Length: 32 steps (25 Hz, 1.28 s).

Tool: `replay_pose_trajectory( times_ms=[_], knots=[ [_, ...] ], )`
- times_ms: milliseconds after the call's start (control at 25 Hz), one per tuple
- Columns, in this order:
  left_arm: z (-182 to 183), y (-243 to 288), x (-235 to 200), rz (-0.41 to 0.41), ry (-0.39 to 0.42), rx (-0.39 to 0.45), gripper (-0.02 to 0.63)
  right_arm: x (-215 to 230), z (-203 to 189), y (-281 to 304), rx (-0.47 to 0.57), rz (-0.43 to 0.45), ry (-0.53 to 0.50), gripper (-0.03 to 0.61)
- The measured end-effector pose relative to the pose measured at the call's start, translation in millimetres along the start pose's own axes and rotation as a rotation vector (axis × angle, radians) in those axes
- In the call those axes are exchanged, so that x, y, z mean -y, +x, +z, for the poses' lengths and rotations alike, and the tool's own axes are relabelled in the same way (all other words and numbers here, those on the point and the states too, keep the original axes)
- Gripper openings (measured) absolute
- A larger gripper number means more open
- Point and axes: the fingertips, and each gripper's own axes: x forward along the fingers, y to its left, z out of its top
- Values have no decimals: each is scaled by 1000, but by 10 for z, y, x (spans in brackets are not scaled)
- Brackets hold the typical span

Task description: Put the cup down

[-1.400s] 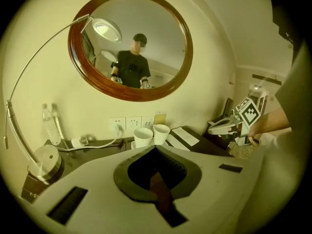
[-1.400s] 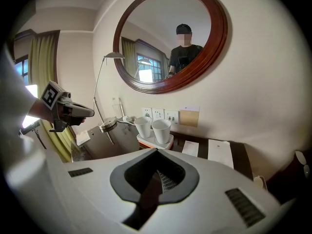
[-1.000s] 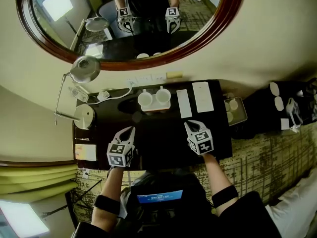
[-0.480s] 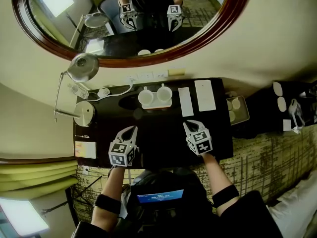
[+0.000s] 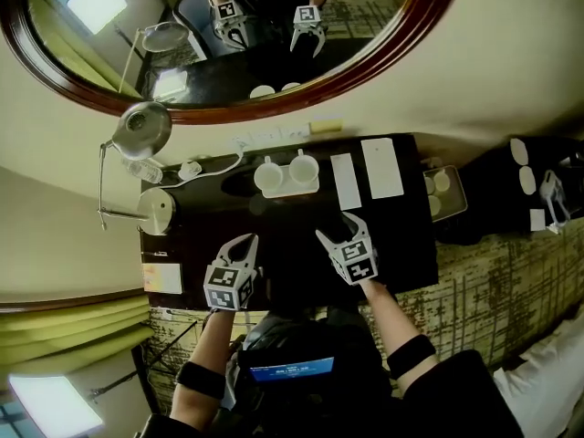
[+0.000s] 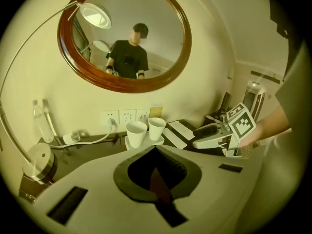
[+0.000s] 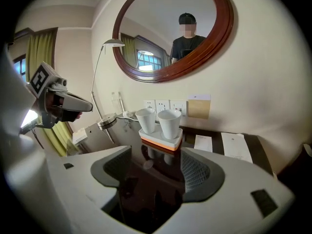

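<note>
Two white cups (image 5: 267,178) (image 5: 303,169) stand upright side by side on a small white and orange tray (image 5: 290,191) at the back of the dark table. In the right gripper view the cups (image 7: 146,120) (image 7: 169,123) and tray (image 7: 161,139) lie straight ahead, beyond the jaws. My right gripper (image 5: 336,229) (image 7: 157,152) is open; its jaws have just been opening and nothing is between them. My left gripper (image 5: 245,242) (image 6: 155,150) hovers at the near left, shut and empty. Its view shows the cups (image 6: 136,133) ahead and the right gripper (image 6: 214,133) beside it.
A desk lamp (image 5: 151,128) with a round base (image 5: 155,210) stands at the table's left. Two paper cards (image 5: 345,181) (image 5: 381,167) lie right of the cups. A round mirror (image 5: 383,44) and wall sockets (image 5: 265,138) are behind. A notepad (image 5: 160,278) lies at the near left corner.
The right gripper has moved forward and left towards the cups and its jaws have spread apart. The left gripper has stayed where it was, shut.
</note>
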Motion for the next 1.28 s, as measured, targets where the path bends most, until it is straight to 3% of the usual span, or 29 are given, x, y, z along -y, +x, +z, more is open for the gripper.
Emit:
replay_pose_trajectory(
  times_ms=[120, 400, 520, 840, 1280],
  knots=[
    [-26, 28, 17, 0, 6, -7, 0, -33, 91, 178, 49, -39, 14, 391],
    [146, 114, 145, -28, -7, -3, 0, 14, 431, 551, 171, -231, -50, 396],
    [215, 163, 158, -53, -5, 13, 0, 88, 576, 696, 225, -287, -19, 463],
    [129, 304, 132, -106, 16, 14, 0, 302, 674, 1127, 313, -347, 58, 471],
    [-358, 364, 71, -145, 1, -50, 0, 447, 846, 1419, 407, -328, 18, 471]
  ],
)
